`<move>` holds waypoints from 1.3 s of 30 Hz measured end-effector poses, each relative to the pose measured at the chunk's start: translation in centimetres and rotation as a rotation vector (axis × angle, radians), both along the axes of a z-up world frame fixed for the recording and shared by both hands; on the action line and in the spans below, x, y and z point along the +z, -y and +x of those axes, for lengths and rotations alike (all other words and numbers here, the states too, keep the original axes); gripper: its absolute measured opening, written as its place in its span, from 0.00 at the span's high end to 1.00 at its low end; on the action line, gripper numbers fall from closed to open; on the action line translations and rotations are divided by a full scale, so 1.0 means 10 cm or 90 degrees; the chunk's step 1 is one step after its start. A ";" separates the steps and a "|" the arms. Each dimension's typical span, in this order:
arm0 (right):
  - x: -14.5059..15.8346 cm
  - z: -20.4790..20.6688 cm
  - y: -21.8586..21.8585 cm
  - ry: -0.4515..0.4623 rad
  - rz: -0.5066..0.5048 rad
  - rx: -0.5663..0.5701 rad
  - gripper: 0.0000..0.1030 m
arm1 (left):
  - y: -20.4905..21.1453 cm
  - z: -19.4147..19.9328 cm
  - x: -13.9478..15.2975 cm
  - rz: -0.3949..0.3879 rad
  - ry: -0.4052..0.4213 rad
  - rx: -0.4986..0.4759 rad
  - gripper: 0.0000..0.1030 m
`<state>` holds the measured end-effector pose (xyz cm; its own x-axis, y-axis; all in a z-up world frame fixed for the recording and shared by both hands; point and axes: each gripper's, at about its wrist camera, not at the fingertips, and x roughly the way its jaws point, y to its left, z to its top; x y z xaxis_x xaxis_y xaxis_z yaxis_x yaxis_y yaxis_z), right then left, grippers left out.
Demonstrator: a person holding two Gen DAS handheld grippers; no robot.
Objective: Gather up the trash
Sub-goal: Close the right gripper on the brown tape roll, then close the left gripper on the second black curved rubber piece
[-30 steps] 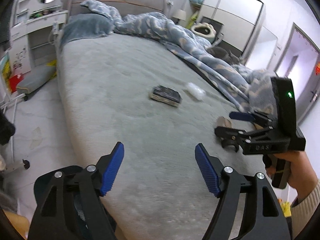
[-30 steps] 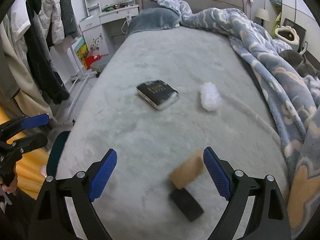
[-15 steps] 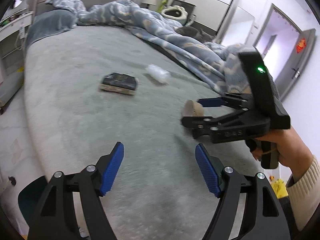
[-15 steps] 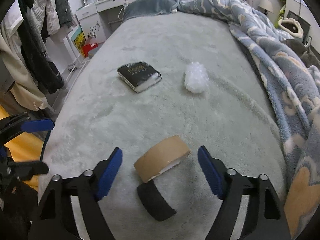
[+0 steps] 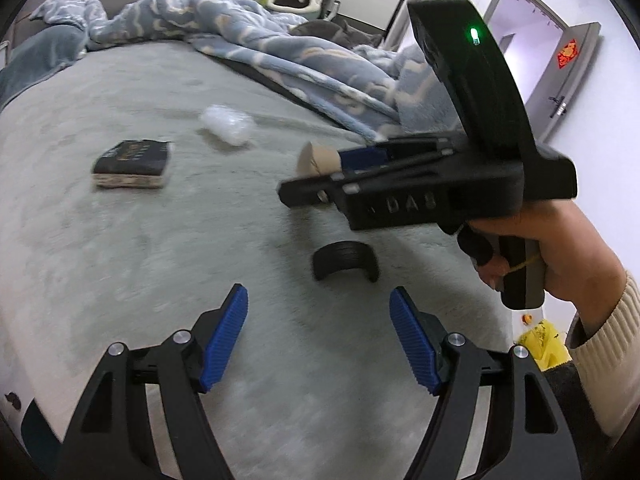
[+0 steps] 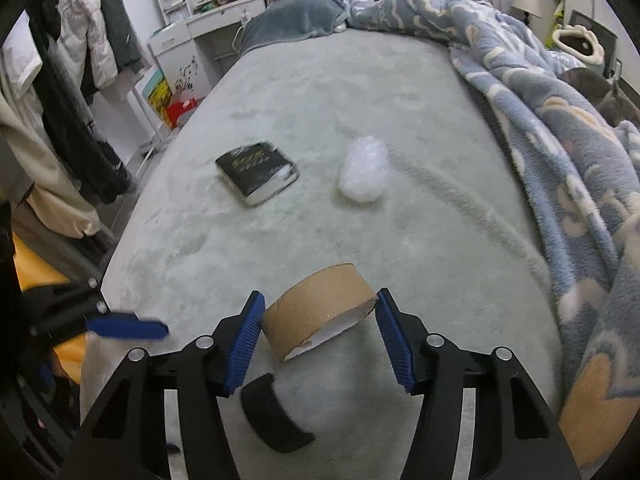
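1. The right gripper (image 6: pixel 320 332) brackets the cardboard tape roll (image 6: pixel 320 312) on the bed (image 6: pixel 360 92); its pads look to be touching it, though blur hides whether the grip is firm.
2. The left gripper (image 5: pixel 320 340) hangs open.
3. A plastic wad (image 6: pixel 364 176) lies at 12 o'clock from the roll.

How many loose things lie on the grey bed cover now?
4: a cardboard tape roll between the right gripper fingers, a curved black piece just below it, a black book farther up, and a white plastic wad beside the book. The blanket may hide more.
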<state>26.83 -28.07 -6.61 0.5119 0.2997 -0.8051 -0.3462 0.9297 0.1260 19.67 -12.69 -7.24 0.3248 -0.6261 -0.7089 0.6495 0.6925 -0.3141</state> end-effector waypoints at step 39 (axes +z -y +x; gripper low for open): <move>0.12 0.08 0.48 0.020 0.020 -0.058 0.43 | 0.59 0.14 -0.27 0.063 0.014 0.006 0.53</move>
<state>27.67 -32.87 -5.43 0.5625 0.2764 -0.7793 -0.2650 0.9530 0.1468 21.06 -18.60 -9.94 0.3465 -0.5501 -0.7598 0.6487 0.7256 -0.2296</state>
